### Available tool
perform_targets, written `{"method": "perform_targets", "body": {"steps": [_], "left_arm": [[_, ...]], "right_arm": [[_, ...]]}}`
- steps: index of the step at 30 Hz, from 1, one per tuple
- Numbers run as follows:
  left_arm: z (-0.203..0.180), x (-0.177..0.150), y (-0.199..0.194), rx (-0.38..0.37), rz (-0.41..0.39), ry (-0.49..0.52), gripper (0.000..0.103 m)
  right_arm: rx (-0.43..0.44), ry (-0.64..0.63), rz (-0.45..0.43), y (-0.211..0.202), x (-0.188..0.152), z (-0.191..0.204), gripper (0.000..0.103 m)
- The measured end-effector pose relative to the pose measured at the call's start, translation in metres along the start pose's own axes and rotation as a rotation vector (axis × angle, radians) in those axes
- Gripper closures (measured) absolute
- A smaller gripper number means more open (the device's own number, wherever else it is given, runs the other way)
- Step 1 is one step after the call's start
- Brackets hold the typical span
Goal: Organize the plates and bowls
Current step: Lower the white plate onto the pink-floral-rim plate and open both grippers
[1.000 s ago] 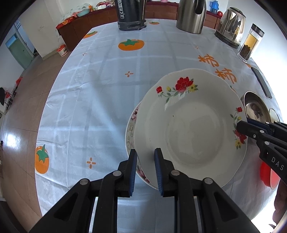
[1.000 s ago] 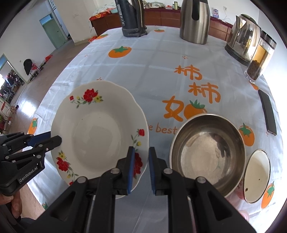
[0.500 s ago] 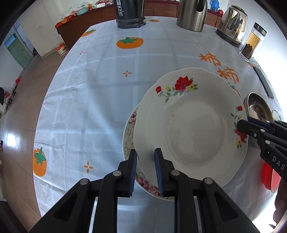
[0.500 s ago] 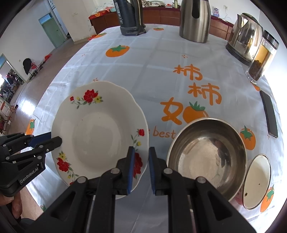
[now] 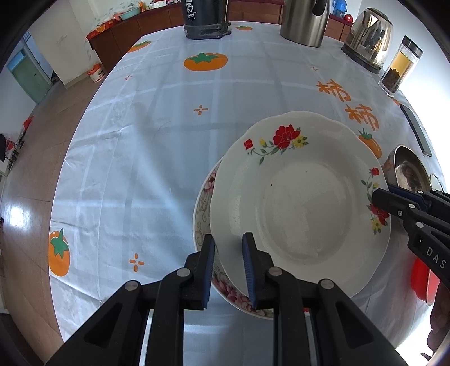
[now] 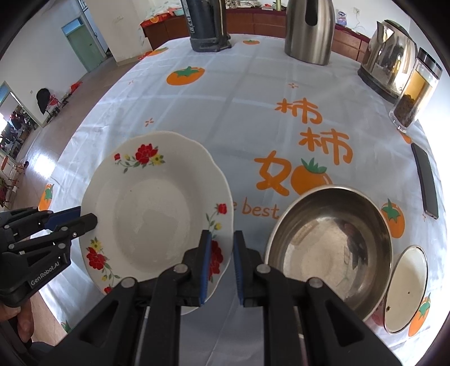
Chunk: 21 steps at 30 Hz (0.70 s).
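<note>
A white plate with red flowers (image 5: 303, 208) is held by both grippers, one on each side of its rim. My left gripper (image 5: 228, 263) is shut on its near-left rim; my right gripper (image 6: 220, 260) is shut on its right rim. The plate also shows in the right wrist view (image 6: 154, 214). It hovers over a second plate with a pink floral border (image 5: 204, 197) that lies on the table, offset a little to the right of it. A steel bowl (image 6: 332, 242) stands right of the plates.
A small white enamel dish (image 6: 407, 287) lies beside the steel bowl, a red item (image 5: 422, 278) at the table's right edge. At the back stand a black thermos (image 5: 205, 19), a steel jug (image 5: 305, 22), a kettle (image 5: 368, 36) and a tea jar (image 5: 399, 70). A phone (image 6: 427, 183) lies right.
Both grippers have moved the flowered plate slightly farther over the pink-bordered plate and the views have drawn back a little. The grips are unchanged.
</note>
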State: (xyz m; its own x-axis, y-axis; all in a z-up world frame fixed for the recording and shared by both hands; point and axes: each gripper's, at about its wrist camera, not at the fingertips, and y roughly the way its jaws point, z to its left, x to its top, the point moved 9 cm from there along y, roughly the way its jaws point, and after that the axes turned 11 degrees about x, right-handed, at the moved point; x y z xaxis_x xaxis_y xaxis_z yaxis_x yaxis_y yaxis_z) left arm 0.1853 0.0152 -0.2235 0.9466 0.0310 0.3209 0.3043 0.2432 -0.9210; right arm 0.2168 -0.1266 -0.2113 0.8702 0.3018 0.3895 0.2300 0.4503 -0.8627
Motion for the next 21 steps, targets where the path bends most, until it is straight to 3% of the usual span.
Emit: {"method": "perform_targets", "body": {"steps": [21], "left_arm": [[0.0037, -0.001, 0.0075, -0.005, 0.014, -0.017, 0.08]], "right_arm": [[-0.013, -0.032, 0.019, 0.0087, 0.0, 0.0023, 0.088]]}}
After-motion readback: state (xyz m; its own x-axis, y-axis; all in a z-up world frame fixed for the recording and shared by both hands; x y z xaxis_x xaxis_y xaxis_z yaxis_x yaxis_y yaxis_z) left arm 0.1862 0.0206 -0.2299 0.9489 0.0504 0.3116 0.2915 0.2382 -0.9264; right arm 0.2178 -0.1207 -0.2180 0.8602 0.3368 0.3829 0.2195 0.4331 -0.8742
